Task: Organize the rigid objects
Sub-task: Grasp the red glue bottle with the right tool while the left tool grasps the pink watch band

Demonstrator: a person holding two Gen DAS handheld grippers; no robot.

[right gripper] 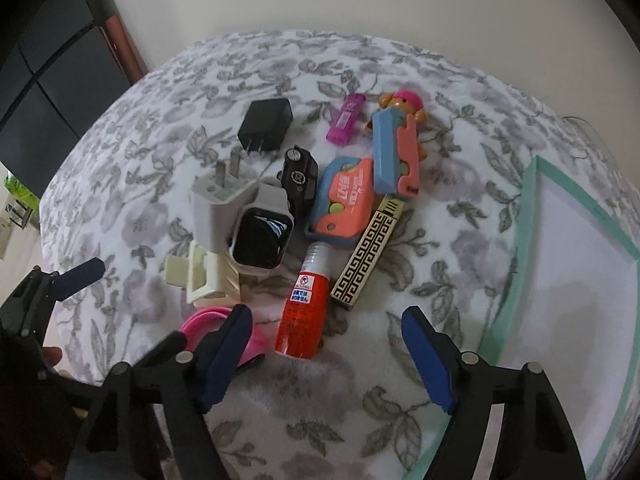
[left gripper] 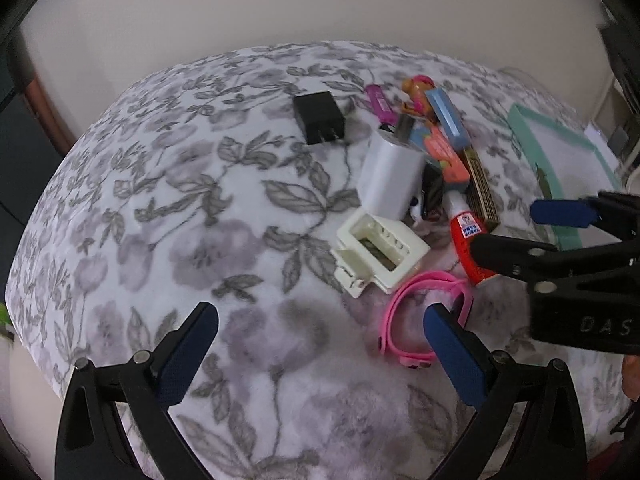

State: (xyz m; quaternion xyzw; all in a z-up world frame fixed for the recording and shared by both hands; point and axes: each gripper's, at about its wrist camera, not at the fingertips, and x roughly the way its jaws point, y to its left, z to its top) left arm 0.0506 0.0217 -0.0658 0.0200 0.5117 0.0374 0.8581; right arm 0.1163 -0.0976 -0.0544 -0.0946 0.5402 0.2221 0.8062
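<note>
Two chargers, one black [right gripper: 266, 122] and one white [right gripper: 218, 204], lie in a small pile mid-blanket [left gripper: 160, 200], left of the mint tray [right gripper: 560, 208]. Both tools, left [left gripper: 320, 356] and right [right gripper: 326, 356], hang wide apart, empty, above it. Only the right view shows the smartwatch [right gripper: 262, 236].

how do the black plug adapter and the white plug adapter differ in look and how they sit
The black plug adapter is small, flat and lies alone on the floral blanket; the white plug adapter is bulkier and sits in the pile, touching a white smartwatch. The black one's prongs point toward the camera in the right wrist view; the white one's point up and away. Both are boxy two-prong chargers.
</note>
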